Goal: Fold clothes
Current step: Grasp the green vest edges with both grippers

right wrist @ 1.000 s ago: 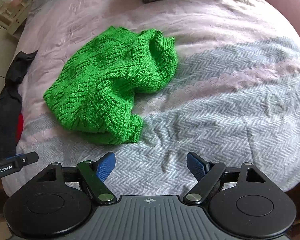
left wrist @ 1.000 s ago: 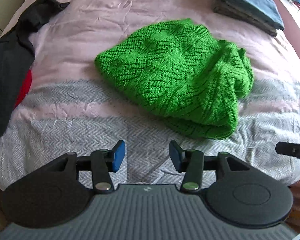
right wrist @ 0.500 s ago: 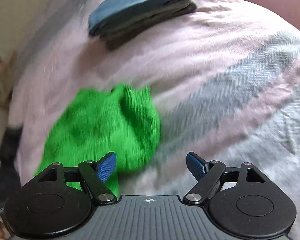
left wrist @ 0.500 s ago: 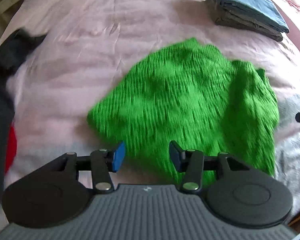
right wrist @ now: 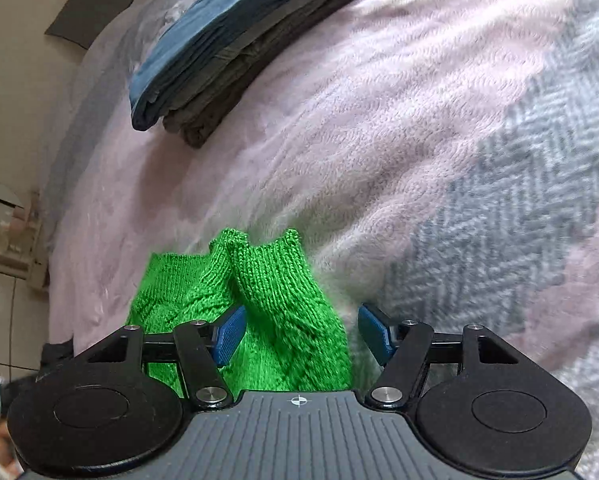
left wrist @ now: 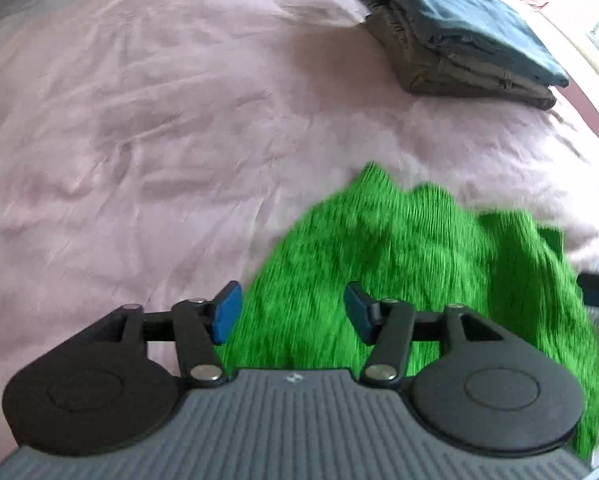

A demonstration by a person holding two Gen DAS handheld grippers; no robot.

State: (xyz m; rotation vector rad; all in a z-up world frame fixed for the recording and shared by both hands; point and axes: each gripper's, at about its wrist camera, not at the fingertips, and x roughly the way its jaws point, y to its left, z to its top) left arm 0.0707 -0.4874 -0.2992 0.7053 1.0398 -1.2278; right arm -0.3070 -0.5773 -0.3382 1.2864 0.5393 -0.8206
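Lying crumpled on the bed (left wrist: 147,128), the green sweater (left wrist: 399,264) sits just below both tools. Left hand-held gripper (left wrist: 291,316): jaws spread apart, nothing held, sweater behind the gap (motion-blurred). Right hand-held gripper (right wrist: 301,334): jaws wide apart, nothing clamped, a knit fold rising between them. Stack of folded clothes (right wrist: 235,44) well apart, further up the bed.

Pink-grey bed (left wrist: 179,100); beige wall (right wrist: 19,80)
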